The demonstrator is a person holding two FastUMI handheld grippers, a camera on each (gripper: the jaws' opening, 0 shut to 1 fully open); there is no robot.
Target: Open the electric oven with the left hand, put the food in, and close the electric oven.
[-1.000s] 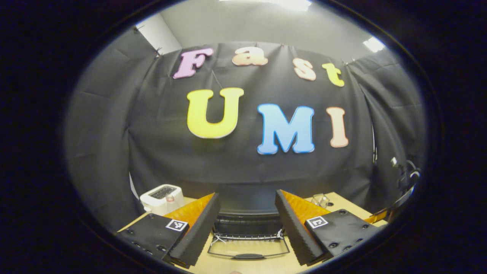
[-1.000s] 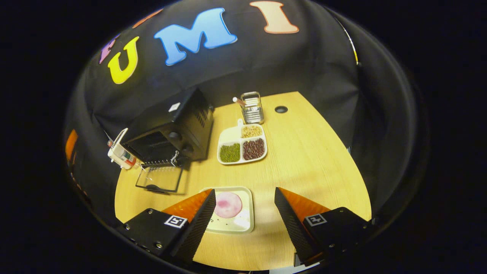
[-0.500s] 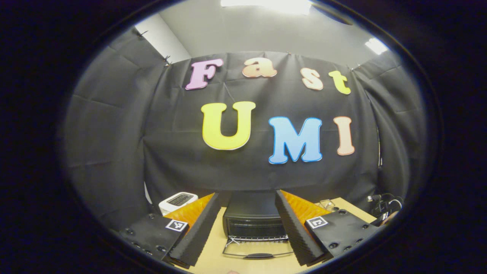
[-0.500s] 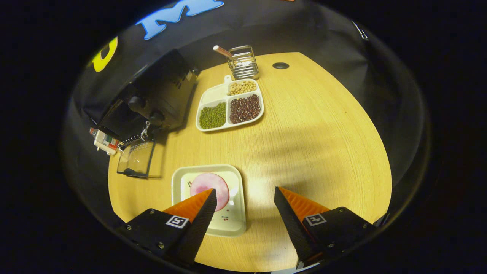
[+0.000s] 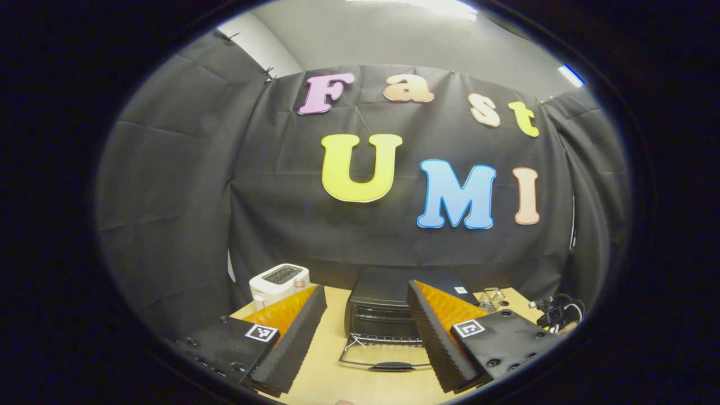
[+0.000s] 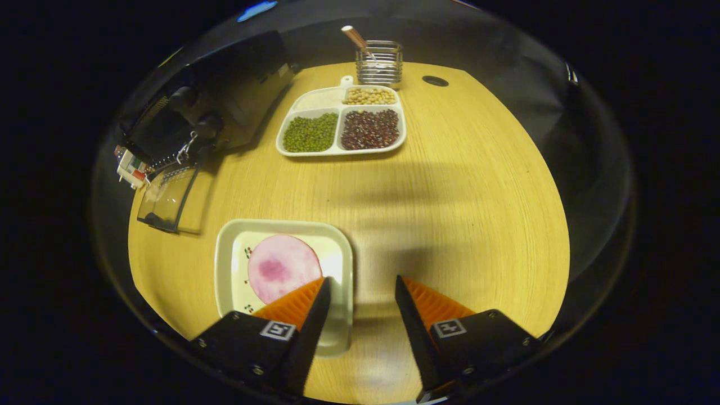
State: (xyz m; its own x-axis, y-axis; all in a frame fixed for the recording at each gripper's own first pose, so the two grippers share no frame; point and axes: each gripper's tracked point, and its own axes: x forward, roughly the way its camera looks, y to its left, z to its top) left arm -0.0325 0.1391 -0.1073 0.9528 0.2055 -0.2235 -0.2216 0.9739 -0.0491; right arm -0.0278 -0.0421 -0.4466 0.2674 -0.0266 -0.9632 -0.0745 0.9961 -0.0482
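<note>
The black electric oven (image 5: pixel 382 312) stands at the back of the wooden table, its glass door (image 5: pixel 388 357) folded down flat. My left gripper (image 5: pixel 367 286) hangs open, well short of the oven, with nothing between its fingers. In the right gripper view the oven (image 6: pixel 225 95) is at the far left with its door (image 6: pixel 169 194) down. A round pink food slice (image 6: pixel 278 268) lies on a cream square plate (image 6: pixel 228 270) at the near left. My right gripper (image 6: pixel 361 278) is open just over the plate's right edge; one finger covers the plate's near corner.
A white toaster (image 5: pixel 278 279) sits left of the oven. A divided tray (image 6: pixel 315 101) of green, dark red and pale beans and a wire utensil holder (image 6: pixel 378 59) stand behind the plate. Bare table (image 6: pixel 467 202) stretches to the right, with a cable hole (image 6: pixel 434 81).
My left gripper has drawn back, so the oven looks smaller and farther. My right gripper has come down and forward to the plate's right edge, its fingers slightly closer together.
</note>
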